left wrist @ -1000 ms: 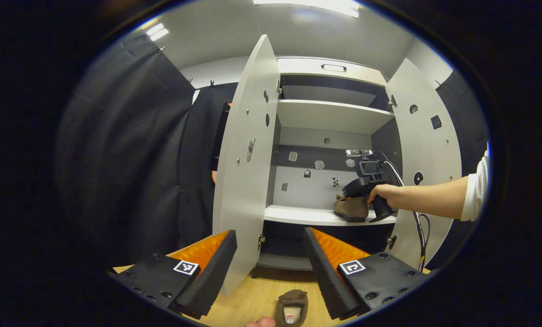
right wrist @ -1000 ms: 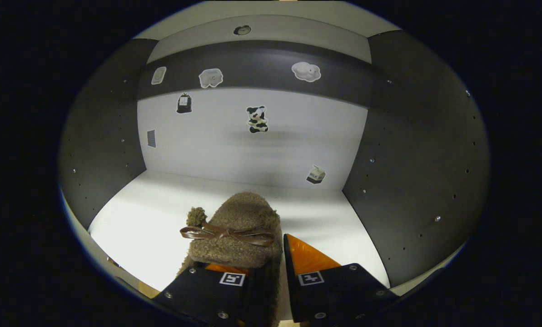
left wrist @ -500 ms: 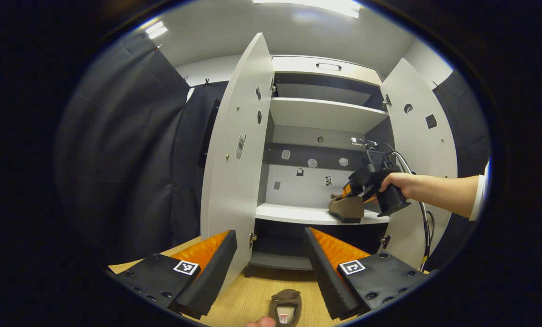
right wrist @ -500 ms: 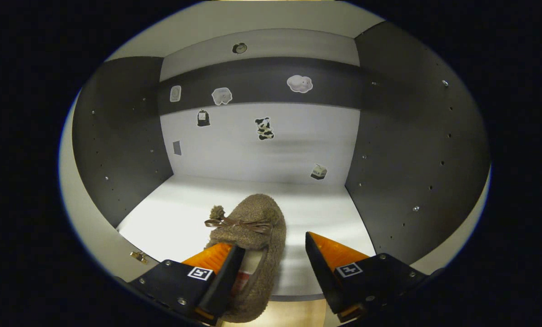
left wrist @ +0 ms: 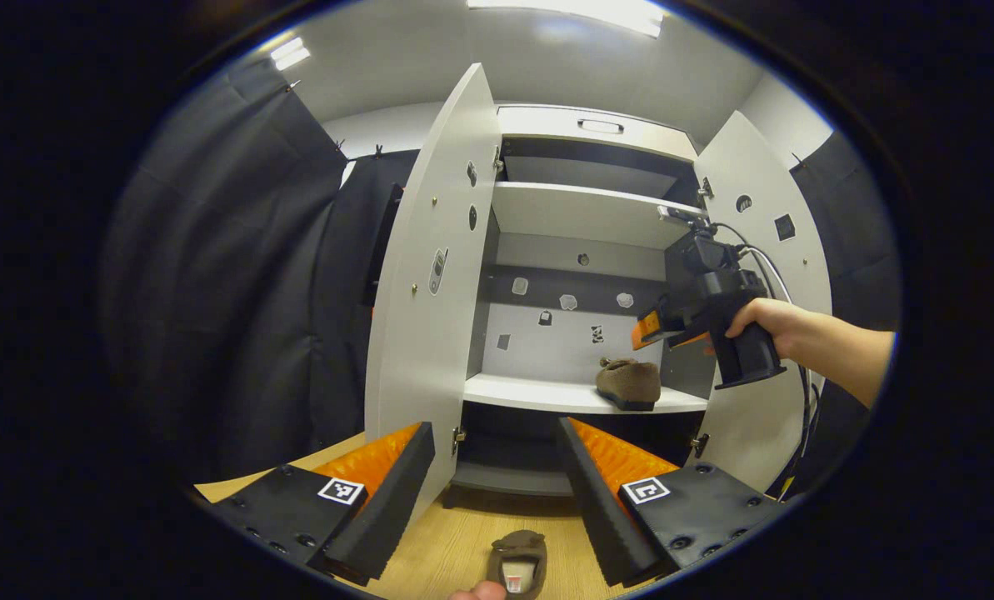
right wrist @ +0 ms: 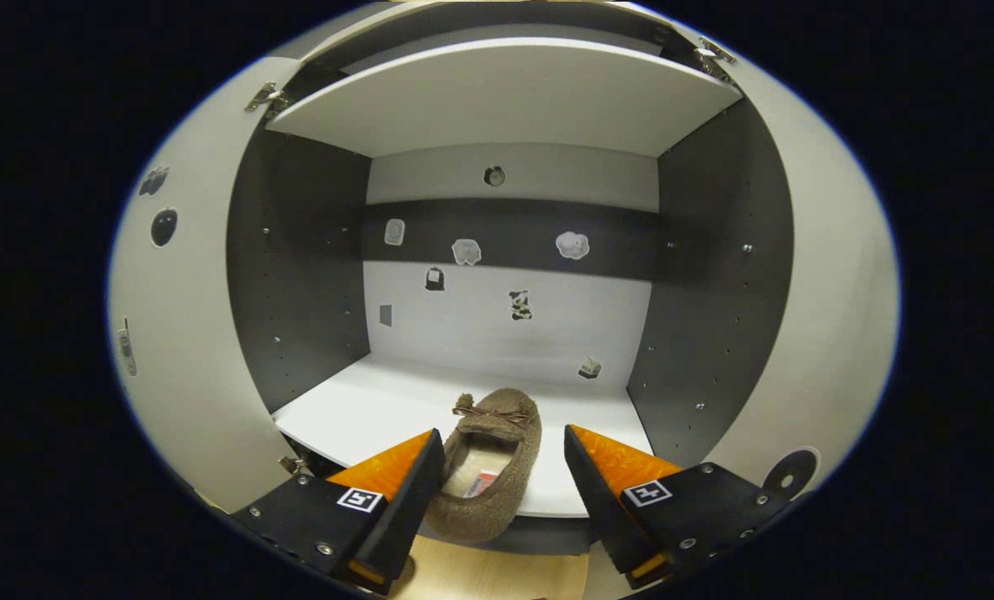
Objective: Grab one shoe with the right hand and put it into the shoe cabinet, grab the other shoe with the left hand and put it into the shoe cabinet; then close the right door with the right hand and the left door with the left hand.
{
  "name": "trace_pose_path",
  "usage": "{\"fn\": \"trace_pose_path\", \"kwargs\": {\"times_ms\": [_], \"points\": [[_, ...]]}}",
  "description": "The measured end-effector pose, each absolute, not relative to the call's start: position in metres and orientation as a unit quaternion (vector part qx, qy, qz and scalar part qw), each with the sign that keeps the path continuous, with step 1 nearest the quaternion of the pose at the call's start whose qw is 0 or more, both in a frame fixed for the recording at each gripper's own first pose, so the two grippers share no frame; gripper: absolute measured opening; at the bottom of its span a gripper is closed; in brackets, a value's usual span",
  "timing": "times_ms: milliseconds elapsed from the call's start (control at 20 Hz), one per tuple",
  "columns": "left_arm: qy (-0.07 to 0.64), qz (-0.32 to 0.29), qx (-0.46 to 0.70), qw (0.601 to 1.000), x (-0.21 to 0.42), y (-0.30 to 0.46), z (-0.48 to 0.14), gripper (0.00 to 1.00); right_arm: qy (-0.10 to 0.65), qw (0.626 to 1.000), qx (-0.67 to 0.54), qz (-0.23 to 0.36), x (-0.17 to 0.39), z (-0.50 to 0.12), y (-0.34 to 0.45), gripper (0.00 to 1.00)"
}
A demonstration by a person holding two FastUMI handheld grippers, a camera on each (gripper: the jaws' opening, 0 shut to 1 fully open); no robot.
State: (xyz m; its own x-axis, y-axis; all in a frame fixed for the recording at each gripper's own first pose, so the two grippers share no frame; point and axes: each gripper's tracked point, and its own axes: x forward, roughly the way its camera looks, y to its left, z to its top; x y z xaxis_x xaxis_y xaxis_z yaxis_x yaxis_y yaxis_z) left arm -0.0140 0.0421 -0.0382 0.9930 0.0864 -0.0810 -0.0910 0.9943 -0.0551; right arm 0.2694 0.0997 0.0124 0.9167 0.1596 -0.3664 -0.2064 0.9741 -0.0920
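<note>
On the shoe cabinet's (right wrist: pixel 297 267) middle shelf lies 1 brown shoe (right wrist: pixel 488 462), just beyond the right gripper's (right wrist: pixel 503 467) wide-open, empty jaws, while the left gripper (left wrist: pixel 497 467) gapes empty above the floor shoe (left wrist: pixel 517 567).

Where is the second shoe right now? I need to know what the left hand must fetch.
In the left gripper view the second shoe lies on the wooden floor before the open shoe cabinet, low between the left hand-held gripper fingers.
</note>
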Motion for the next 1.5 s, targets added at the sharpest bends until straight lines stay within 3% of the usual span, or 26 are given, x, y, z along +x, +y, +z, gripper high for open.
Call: {"fn": "trace_pose_path", "kwargs": {"times_ms": [400,450,500,700,1150,1500], "points": [[0.059,0.028,-0.031,0.997,-0.025,0.032,-0.048,0.97,0.092,0.990,-0.036,0.103,0.163,0.043,0.090,0.92],[0.063,0.027,-0.032,0.997,-0.025,0.030,-0.050,0.96,0.084,0.991,-0.033,0.100,0.152,0.041,0.087,0.97],[0.067,0.022,-0.035,0.997,-0.026,0.026,-0.052,0.96,0.079,0.992,-0.034,0.095,0.139,0.037,0.080,0.93],[0.088,0.006,-0.050,0.995,-0.029,0.011,-0.067,0.97,0.072,0.992,-0.011,0.100,0.088,0.020,0.074,0.93],[0.135,0.000,-0.081,0.988,-0.032,0.010,-0.099,0.97,0.041,0.998,0.020,0.052,0.034,-0.010,0.028,0.93],[0.287,-0.058,-0.073,0.954,-0.026,0.016,-0.218,0.97,0.041,0.998,0.001,0.048,0.001,-0.017,0.000,0.93]]}}
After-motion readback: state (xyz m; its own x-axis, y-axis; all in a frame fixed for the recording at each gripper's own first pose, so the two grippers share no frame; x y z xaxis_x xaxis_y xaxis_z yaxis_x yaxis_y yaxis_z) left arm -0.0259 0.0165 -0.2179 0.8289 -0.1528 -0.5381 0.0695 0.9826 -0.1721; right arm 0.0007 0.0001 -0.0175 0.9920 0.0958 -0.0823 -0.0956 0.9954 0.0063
